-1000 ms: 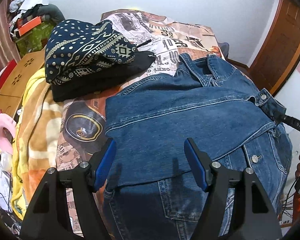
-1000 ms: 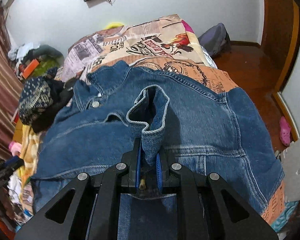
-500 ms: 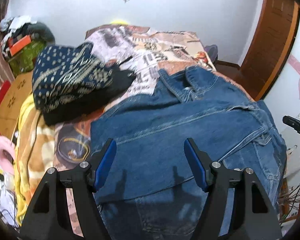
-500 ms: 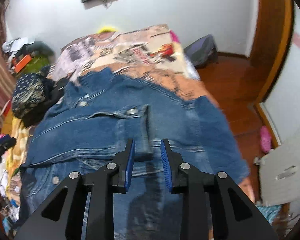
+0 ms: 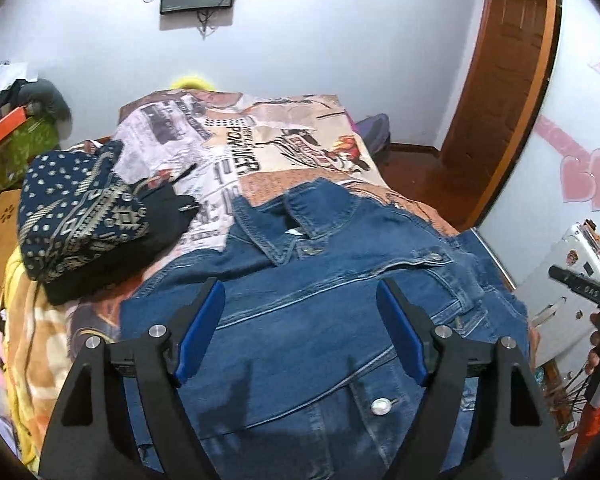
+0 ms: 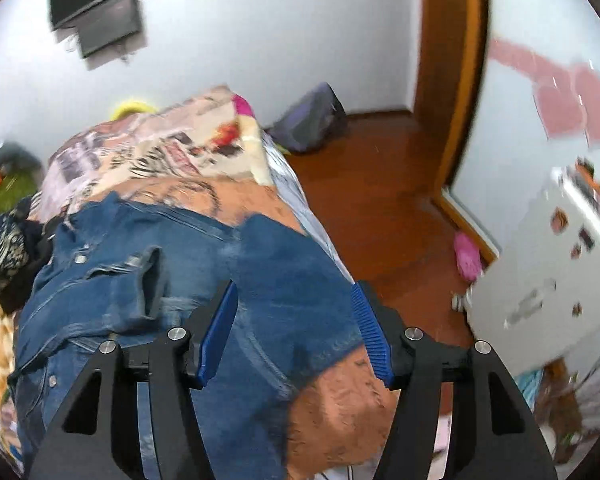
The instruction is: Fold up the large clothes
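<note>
denim jacket (image 5: 312,320) lies spread on the bed (image 5: 284,152), both my left gripper (image 5: 300,336) and right gripper (image 6: 292,332) gaping empty above it — i'd worry that the sleeve (image 6: 140,280) folded across it slides off, since nothing pins it

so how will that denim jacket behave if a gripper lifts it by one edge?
The denim jacket would likely drape and sag, since its folded sleeve already lies slumped. The thick seams and doubled layers suggest it is fairly heavy. The coarse weave probably grips the ribbed fingers well.
</note>
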A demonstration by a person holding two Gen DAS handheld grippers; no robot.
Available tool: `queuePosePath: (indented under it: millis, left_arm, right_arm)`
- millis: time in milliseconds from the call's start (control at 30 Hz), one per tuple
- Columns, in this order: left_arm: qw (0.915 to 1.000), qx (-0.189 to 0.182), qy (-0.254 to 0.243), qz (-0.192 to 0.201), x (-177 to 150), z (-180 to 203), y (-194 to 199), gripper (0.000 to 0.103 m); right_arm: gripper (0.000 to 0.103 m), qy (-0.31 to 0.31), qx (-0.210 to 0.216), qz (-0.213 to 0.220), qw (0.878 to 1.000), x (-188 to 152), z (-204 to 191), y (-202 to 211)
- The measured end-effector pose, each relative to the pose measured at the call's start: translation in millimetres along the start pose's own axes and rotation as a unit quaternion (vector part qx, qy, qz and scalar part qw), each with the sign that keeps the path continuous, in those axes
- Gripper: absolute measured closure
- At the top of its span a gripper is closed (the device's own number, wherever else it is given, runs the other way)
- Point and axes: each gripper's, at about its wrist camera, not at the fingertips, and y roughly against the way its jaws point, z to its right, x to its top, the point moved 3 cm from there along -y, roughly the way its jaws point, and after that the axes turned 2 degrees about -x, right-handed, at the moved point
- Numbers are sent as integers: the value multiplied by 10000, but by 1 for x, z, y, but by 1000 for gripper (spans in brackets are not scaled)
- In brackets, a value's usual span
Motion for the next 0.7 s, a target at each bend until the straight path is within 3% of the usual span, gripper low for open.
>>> queuePosePath:
  millis: [100, 200, 333, 467, 700]
  left_arm:
    - [9999, -52, -18, -106, -2, 6, -10, 25]
    - [9997, -75, 7, -252, -6, 8, -20, 25]
    - [9991, -79, 62, -401, -14, 7, -29, 25]
    - [9987, -38, 85, -492, -19, 4, -34, 25]
    - [9981, 10, 250, -564, -23, -6, -37, 25]
  right_arm:
    - [48, -429, 13, -343, 9985, -11, 22, -19]
    - [48, -1023, 296, -754, 9915, -25, 41, -38]
    - [48, -1944, 982, -1365, 9664, -44, 58, -69]
    - [47, -2308, 1190, -1623, 9520, -52, 63, -90]
    - [45, -2818, 1564, -1706, 9312, -45, 71, -116]
